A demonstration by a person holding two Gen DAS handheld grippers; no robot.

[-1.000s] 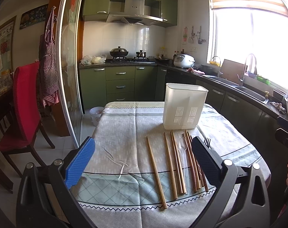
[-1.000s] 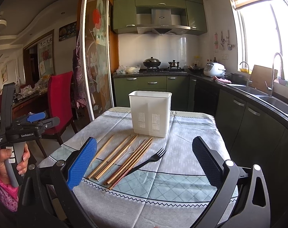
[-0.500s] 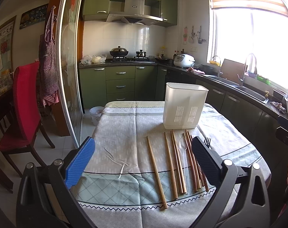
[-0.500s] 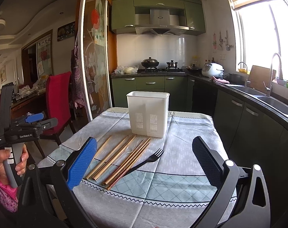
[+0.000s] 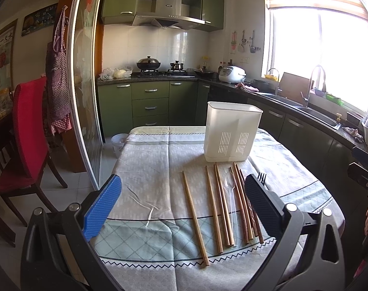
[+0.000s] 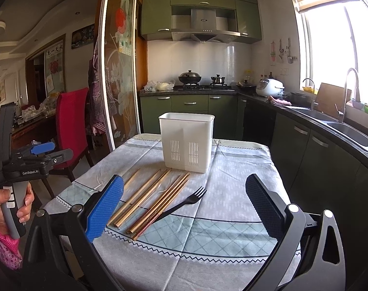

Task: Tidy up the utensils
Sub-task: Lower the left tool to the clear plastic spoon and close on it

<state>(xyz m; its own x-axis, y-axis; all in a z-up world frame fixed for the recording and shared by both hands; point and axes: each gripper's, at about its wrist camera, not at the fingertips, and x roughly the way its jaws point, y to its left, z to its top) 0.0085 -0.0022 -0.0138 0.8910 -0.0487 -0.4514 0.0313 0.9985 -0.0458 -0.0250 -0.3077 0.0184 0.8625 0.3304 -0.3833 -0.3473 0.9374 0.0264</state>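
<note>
Fingers: both pairs spread wide and empty, the left gripper [image 5: 182, 202] and the right gripper [image 6: 184, 202] each held above the near edge of the surface [image 6: 232, 218], likely lining up a first pick.
Landmark: white holder [image 6: 186, 143] stands upright and open-topped at the middle of the surface, apparently with nothing in it yet.
Chopsticks [image 5: 216, 206]: laid flat in a loose row just in front of the holder, tips towards it, so each one can be lifted and dropped in.
Spoon [image 5: 231, 194]: clear plastic, lying among the chopsticks in front of the holder, hard to spot.
Fork [image 6: 184, 203]: black, in front of the holder and to the right of the chopsticks, tines towards it, its handle touching the nearest sticks.
Hand [image 6: 6, 208]: seen from the right camera, gripping the left tool's handle well left of the holder.
Stage: looks like the very start, everything out of the holder.
</note>
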